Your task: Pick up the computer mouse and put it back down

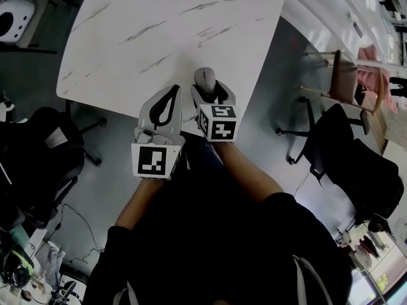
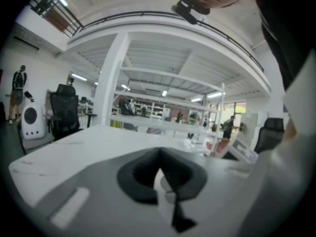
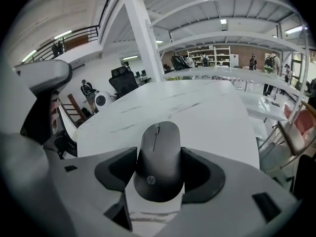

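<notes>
Sitting clamped in the right gripper (image 3: pixel 159 168), the dark grey computer mouse (image 3: pixel 158 149) points toward twelve o'clock; left gripper (image 2: pixel 161 174) pinched together.

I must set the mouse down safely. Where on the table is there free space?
The white marble-patterned table is bare from its far edge down to the dark grey computer mouse. Crowded only at the near edge: the right tongs grip the mouse there, the shut left tongs beside them.
</notes>
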### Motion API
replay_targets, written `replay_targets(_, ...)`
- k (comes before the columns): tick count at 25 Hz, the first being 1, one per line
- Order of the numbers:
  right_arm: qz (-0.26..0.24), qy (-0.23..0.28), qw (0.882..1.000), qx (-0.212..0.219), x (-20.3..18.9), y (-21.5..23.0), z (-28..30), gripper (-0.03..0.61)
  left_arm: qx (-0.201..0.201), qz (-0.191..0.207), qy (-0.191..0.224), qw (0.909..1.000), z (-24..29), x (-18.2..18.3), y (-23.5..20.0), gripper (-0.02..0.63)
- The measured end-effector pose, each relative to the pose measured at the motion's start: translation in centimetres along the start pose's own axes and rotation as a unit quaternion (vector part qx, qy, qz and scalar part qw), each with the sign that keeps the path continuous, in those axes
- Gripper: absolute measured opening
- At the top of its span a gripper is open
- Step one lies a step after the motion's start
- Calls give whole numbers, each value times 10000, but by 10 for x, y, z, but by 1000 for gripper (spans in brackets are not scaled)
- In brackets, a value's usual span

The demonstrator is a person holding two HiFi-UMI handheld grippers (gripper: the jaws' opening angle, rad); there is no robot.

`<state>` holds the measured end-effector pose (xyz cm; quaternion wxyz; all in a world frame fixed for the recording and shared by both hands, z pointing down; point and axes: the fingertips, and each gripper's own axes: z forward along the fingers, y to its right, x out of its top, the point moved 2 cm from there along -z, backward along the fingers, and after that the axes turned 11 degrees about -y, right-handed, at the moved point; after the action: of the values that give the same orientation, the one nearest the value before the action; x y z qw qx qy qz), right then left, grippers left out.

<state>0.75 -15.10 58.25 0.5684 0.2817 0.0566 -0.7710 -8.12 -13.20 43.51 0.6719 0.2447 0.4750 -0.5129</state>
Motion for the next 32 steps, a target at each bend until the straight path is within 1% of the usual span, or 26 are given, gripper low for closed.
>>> replay_targets(4, 63, -282, 9996, -36, -10, 1, 9, 259, 21, -47, -35, 10000, 2, -2, -4, 8)
replay_targets(10, 15, -509, 9987, -101, -18, 0, 15, 259, -27, -60, -107, 9999, 4, -6, -4, 8)
replay_targets(16, -317, -574, 9974, -294, -21, -2, 19, 259, -70, 1, -300, 9995, 6, -16, -4, 8)
replay_targets(21, -519, -666, 9957, -383, -23, -9, 20, 261, -70, 4, -277, 9996, 6, -16, -2, 8)
replay_targets(23, -567, -591, 9958, -399, -22, -8, 19, 264, -52, 19, -305, 9995, 5, -17, -2, 8)
replay_targets(28, -785, -164, 9954, -524, -7, 1, 1, 267, -82, 22, -256, 9996, 1, -18, 2, 8)
replay_targets(32, -785, 358, 9949, -530, 14, 4, -30, 265, -119, 85, -157, 9998, -2, -11, 9, 8)
